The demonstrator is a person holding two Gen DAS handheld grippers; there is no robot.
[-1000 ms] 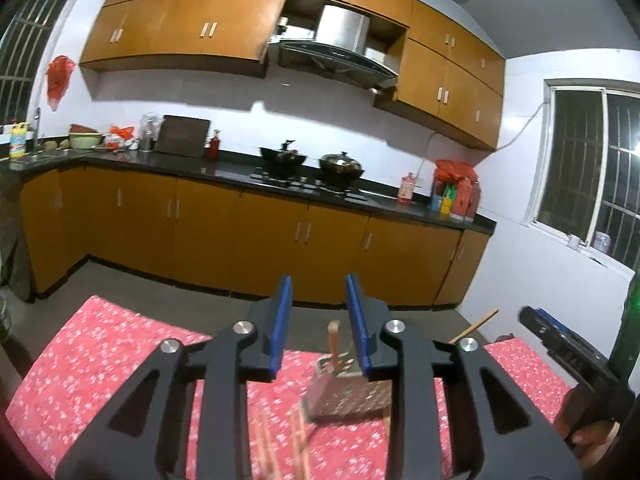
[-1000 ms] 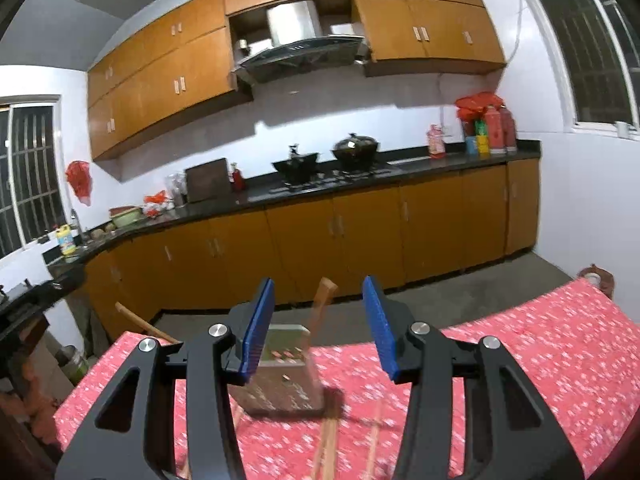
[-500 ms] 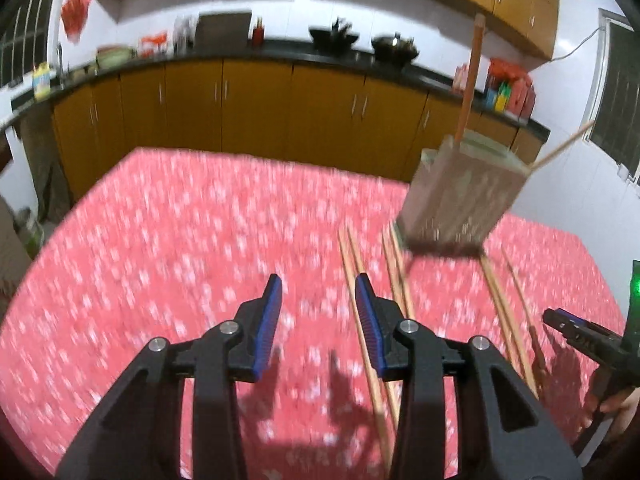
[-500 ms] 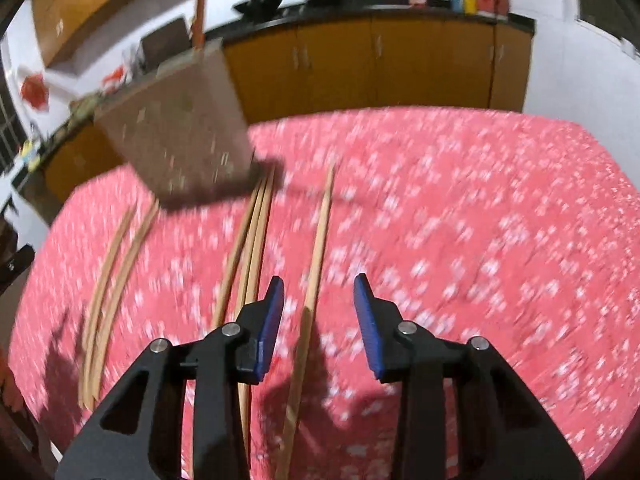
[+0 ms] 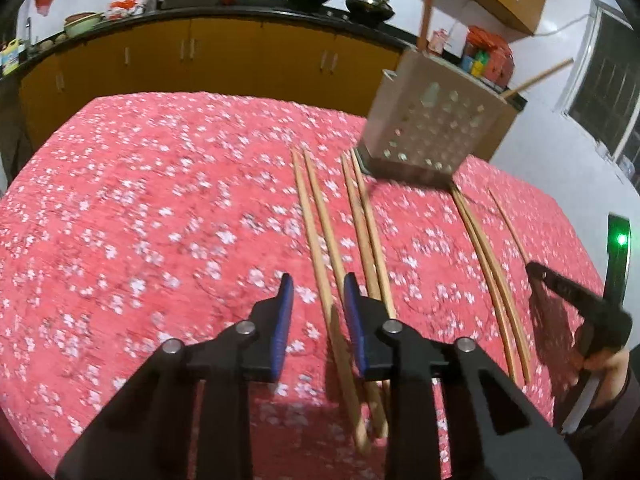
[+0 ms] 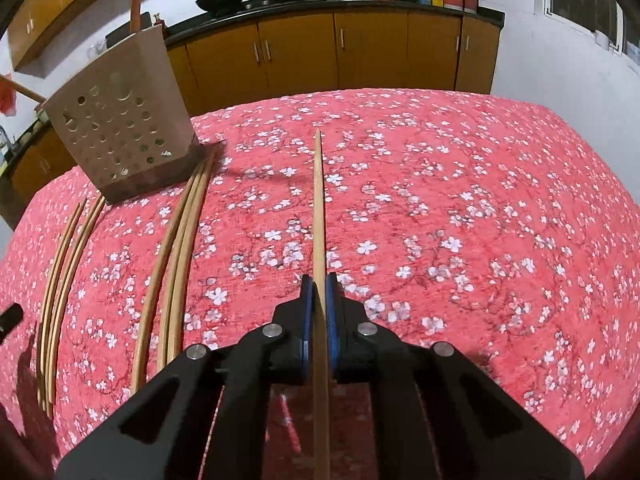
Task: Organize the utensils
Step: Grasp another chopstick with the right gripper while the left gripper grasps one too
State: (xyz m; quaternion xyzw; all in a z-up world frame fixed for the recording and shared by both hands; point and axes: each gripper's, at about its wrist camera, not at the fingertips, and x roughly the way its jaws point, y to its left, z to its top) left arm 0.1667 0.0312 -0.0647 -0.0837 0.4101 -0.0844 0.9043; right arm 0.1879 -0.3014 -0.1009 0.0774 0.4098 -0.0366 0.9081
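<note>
right gripper (image 6: 319, 292) is clamped on one chopstick (image 6: 319, 208) lying on the cloth (image 6: 460, 220); left gripper (image 5: 316, 304) closing around another (image 5: 320, 232) (not pinched yet), more pairs beside, holder (image 6: 120, 120) behind

The right tool (image 6: 316, 292) pointed steeply down and forward, its black arms spreading toward the camera and its two blue pads (image 6: 306, 312) drawn almost together. The jaws were clamped on a single slim stick that ran straight between them. In the left wrist view the same tool showed at the far right edge as a dark shape, with part of a hand (image 5: 604, 364) gripping its handle.

The left tool (image 5: 316, 300) was tilted downward at a similar angle. Its jaws were closing, a clear gap between the blue fingers (image 5: 282, 320), and the pads pressed on nothing.
</note>
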